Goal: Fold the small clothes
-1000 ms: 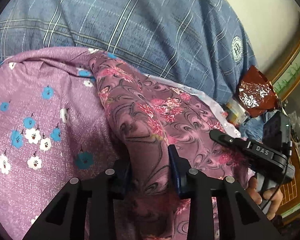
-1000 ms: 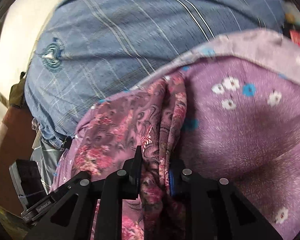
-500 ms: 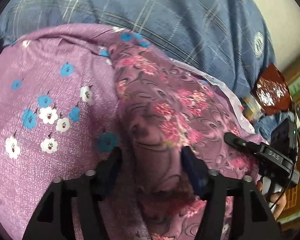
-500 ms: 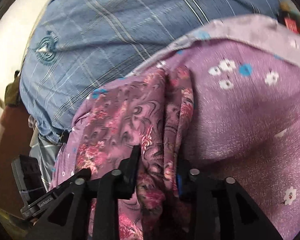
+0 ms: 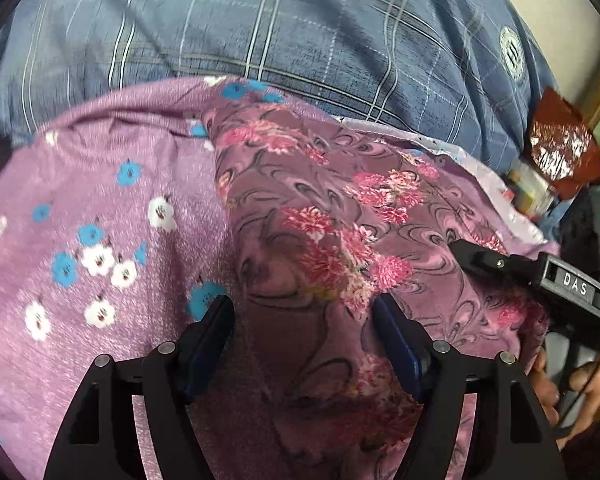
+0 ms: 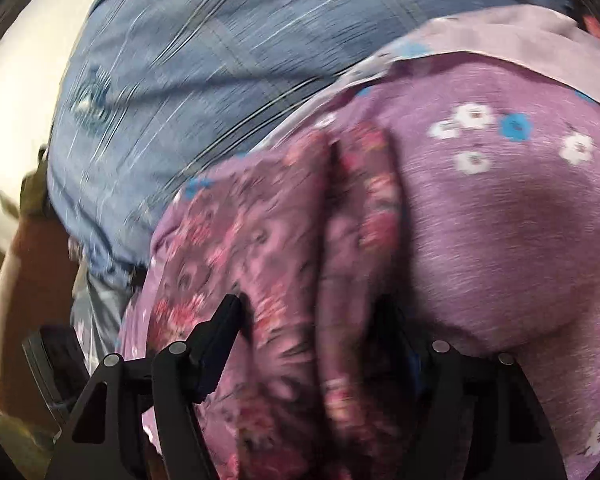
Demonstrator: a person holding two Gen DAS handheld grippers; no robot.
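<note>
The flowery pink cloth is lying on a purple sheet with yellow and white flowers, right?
Almost. The pink cloth does lie on a purple sheet, but the sheet's flowers are blue and white, not yellow and white. The left wrist view shows them most clearly, just left of the left tool.

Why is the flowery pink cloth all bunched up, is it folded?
Folded, partly: the swirl-print cloth lies doubled, with a crease down its middle, on the purple flowered sheet. How neatly, cannot tell; it is blurred.
</note>
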